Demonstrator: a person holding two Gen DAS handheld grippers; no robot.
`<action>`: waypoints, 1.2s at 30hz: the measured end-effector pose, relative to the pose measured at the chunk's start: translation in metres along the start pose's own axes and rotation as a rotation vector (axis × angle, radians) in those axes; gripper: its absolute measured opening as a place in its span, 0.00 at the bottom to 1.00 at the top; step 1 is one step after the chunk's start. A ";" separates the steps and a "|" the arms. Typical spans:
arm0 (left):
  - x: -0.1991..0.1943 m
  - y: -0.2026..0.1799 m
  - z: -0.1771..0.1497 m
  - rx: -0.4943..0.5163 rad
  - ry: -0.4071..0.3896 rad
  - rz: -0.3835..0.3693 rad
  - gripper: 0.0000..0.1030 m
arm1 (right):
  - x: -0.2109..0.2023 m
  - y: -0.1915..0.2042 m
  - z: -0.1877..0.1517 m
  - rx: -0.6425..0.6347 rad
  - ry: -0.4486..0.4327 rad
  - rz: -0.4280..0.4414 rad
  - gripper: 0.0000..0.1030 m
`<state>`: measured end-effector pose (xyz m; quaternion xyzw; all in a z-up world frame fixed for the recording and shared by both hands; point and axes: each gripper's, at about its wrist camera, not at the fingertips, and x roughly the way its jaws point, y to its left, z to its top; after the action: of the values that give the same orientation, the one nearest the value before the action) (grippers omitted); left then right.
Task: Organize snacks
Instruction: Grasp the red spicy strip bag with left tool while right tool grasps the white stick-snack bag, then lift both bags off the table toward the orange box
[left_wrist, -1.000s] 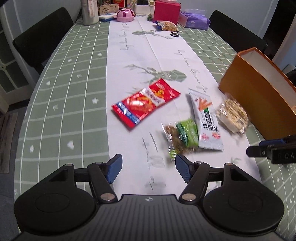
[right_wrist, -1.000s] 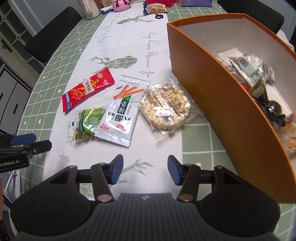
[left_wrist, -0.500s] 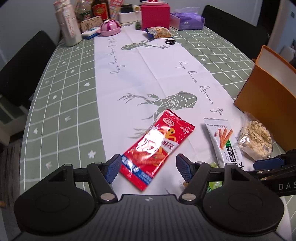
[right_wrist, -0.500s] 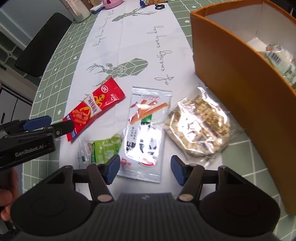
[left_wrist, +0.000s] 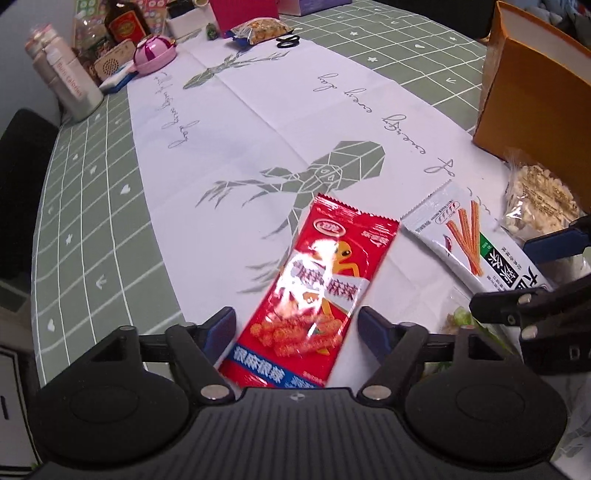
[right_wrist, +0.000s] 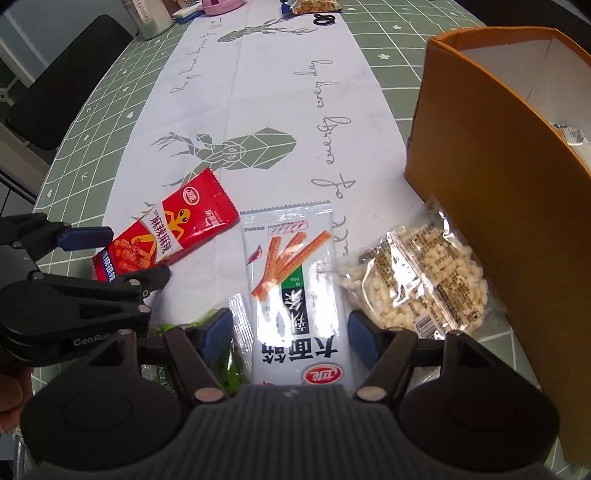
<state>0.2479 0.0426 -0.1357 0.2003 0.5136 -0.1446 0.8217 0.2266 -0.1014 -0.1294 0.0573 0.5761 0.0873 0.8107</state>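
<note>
Dining table (left_wrist: 85, 236) under a green checked cloth and white runner. Left gripper (left_wrist: 297, 328) has just been opening; jaws wide, straddling the red packet (left_wrist: 325, 280), not pressing it. Right gripper (right_wrist: 291, 330), also just opening, brackets the white packet (right_wrist: 291, 280), nothing held. Orange box (right_wrist: 491, 206) just beside. Packets probably light, limp and slick; best pinched across the middle so they don't slide out.
</note>
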 end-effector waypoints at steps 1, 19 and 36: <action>0.001 0.002 0.002 -0.008 0.001 -0.007 0.90 | 0.000 0.002 0.000 -0.026 -0.005 -0.010 0.65; -0.007 0.017 -0.015 -0.199 0.060 -0.100 0.65 | -0.007 -0.014 -0.014 -0.117 -0.039 0.037 0.47; -0.044 0.021 -0.099 -0.498 0.132 0.014 0.65 | -0.035 -0.035 -0.071 -0.164 -0.010 0.055 0.47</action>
<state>0.1600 0.1097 -0.1311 0.0042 0.5847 0.0055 0.8112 0.1507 -0.1434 -0.1278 0.0067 0.5612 0.1561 0.8128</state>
